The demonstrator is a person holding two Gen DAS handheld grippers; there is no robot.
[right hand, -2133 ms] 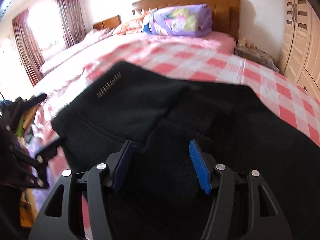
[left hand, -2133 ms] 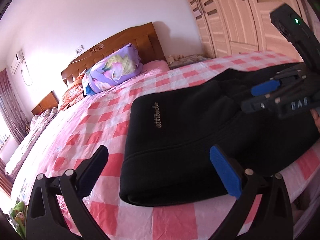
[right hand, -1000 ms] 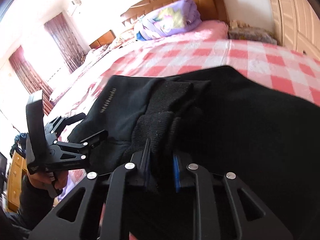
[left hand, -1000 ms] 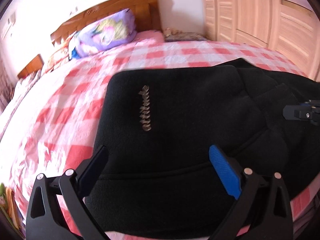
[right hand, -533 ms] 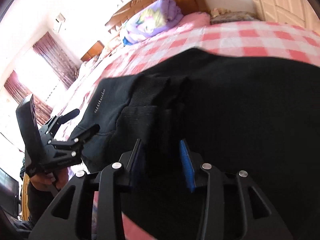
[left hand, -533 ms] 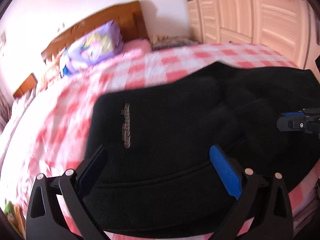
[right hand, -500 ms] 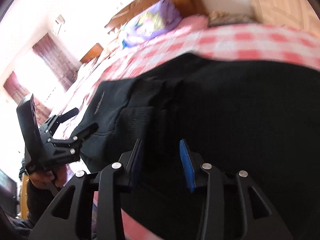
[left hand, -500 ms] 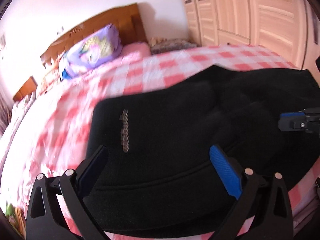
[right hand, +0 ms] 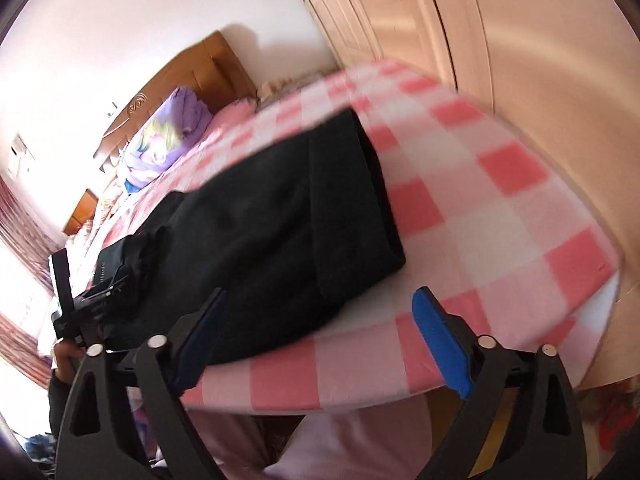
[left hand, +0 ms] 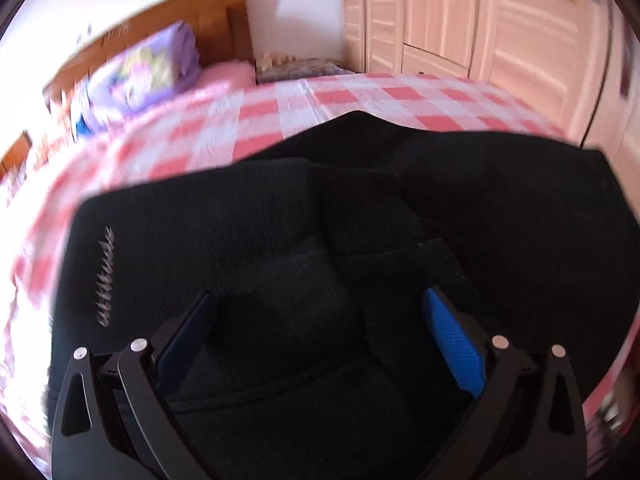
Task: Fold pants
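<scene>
Black pants (left hand: 280, 240) with a silver "attitude" logo lie folded on the pink checked bed (left hand: 340, 104). In the left wrist view my left gripper (left hand: 320, 332) is open, its jaws straddling a bunched ridge of fabric where a folded-over leg end lies on the waist part. In the right wrist view my right gripper (right hand: 320, 328) is open and empty at the bed's near edge, just off the folded end of the pants (right hand: 288, 208). The left gripper (right hand: 100, 292) shows there at the far left on the pants.
A purple floral bedding roll (left hand: 140, 76) lies by the wooden headboard (left hand: 216, 12). Wardrobe doors (left hand: 480, 20) stand along the right. The bed's corner (right hand: 600, 272) drops off to the right of the right gripper.
The right gripper let go of the leg cuffs, opened and drew back to the right end of the pants. The left gripper moved forward and right over the bunched fabric.
</scene>
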